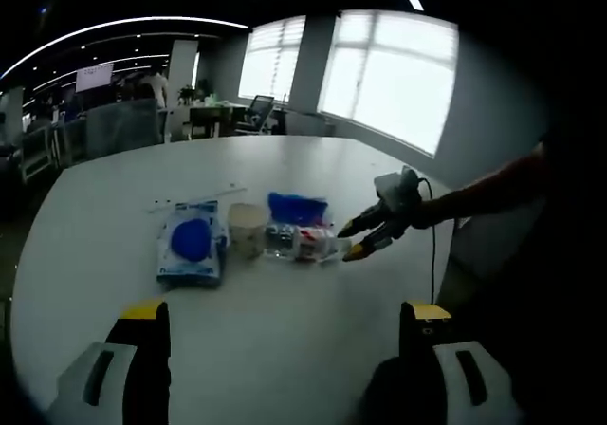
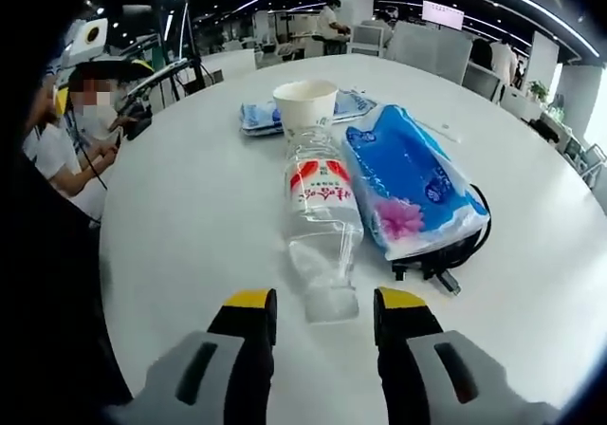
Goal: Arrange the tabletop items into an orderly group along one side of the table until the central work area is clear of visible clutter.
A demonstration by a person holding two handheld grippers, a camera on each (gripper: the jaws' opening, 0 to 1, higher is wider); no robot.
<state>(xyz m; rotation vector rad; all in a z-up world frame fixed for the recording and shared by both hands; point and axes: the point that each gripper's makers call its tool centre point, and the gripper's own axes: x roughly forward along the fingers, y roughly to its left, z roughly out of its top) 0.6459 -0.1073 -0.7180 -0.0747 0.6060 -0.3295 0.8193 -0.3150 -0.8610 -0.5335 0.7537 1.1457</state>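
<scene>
Risk: the clear plastic water bottle with a red-and-white label (image 2: 323,224) lies on its side and may roll away from the right gripper (image 2: 322,313) if one finger touches first.
Bottle axis: long axis runs straight away from the right gripper, near end between its fingers, far end at the white paper cup (image 2: 304,103).
Location: on the white table (image 2: 180,226), touching the blue tissue pack (image 2: 414,180).
Right fingers: open wide, empty.
Left gripper (image 1: 285,325): fingers spread wide, empty, well back.
</scene>
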